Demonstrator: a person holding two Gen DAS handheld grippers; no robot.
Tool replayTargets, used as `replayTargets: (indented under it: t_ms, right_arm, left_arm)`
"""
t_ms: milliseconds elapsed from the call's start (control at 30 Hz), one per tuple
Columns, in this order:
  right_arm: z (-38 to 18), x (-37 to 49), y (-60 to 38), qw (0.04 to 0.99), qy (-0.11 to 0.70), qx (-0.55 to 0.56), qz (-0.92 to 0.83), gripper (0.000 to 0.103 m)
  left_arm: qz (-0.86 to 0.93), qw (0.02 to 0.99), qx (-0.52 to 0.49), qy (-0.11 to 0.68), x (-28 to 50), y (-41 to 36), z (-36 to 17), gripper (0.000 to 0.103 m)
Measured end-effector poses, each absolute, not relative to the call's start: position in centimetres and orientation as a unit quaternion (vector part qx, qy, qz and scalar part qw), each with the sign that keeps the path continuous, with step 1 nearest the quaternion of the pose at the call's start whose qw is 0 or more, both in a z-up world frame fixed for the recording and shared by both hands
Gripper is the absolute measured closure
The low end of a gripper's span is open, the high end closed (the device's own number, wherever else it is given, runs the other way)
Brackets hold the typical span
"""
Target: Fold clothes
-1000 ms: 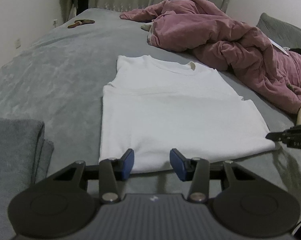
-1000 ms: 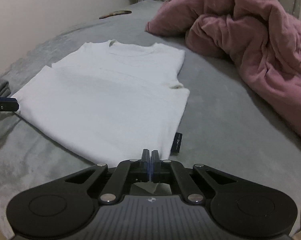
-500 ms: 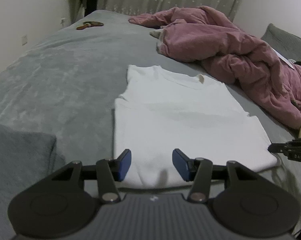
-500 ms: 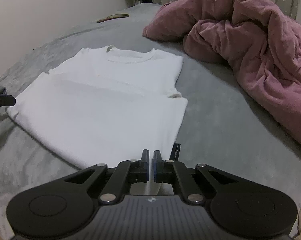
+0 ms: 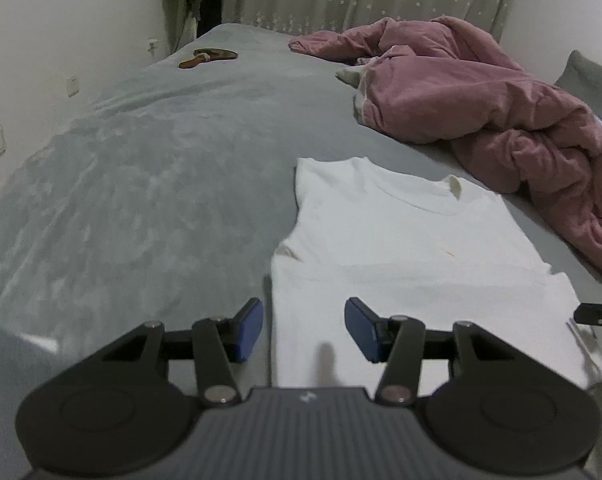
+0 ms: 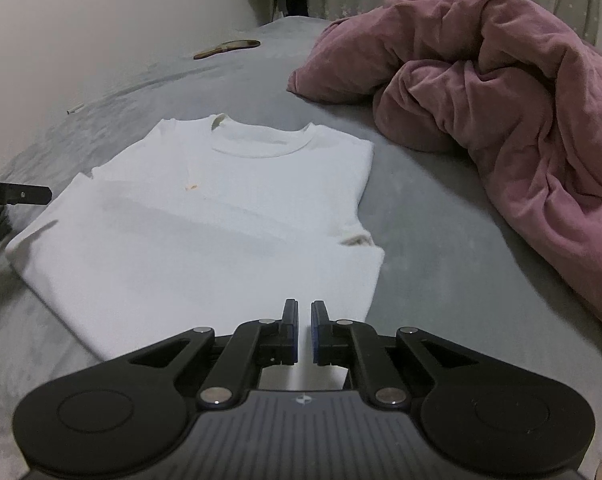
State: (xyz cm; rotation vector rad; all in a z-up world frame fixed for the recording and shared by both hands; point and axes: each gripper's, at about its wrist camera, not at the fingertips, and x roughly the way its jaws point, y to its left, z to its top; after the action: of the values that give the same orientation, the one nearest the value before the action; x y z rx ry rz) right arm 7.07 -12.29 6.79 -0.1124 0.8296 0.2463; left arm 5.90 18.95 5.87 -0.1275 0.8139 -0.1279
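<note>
both tools [image 5: 304, 329] [image 6: 305, 332] flank the shirt's [image 6: 221, 216] near edge, unclamped.

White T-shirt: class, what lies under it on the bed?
The white T-shirt lies flat on the grey bedcover, which shows all around it. Anything beneath the cloth is hidden.

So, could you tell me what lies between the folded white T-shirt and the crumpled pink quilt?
Only bare grey bedsheet separates the white T-shirt from the pink quilt; the right wrist view shows it.
</note>
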Motion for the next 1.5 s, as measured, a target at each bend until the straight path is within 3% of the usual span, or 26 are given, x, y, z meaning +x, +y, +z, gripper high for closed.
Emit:
replayTargets:
  t_ms: [1133, 1233, 1500]
  right_arm:
    - [6.4, 18.1, -16.1, 0.908, 0.401, 0.010, 0.125, 0.093]
    - [6.4, 19.3, -16.5, 0.910, 0.396, 0.015, 0.125, 0.073]
    - [5.6, 22.0, -16.9, 0.908, 0.397, 0.033, 0.131, 0.072]
  left_arm:
    - [-0.060, 0.903, -0.065, 0.421, 19.1, 18.1, 5.7, 0.054]
    - [-0.071, 0.901, -0.066, 0.423, 20.7, 17.8, 5.7, 0.053]
    - [-0.085, 0.890, -0.081, 0.440, 23.9, 17.3, 4.7, 0.053]
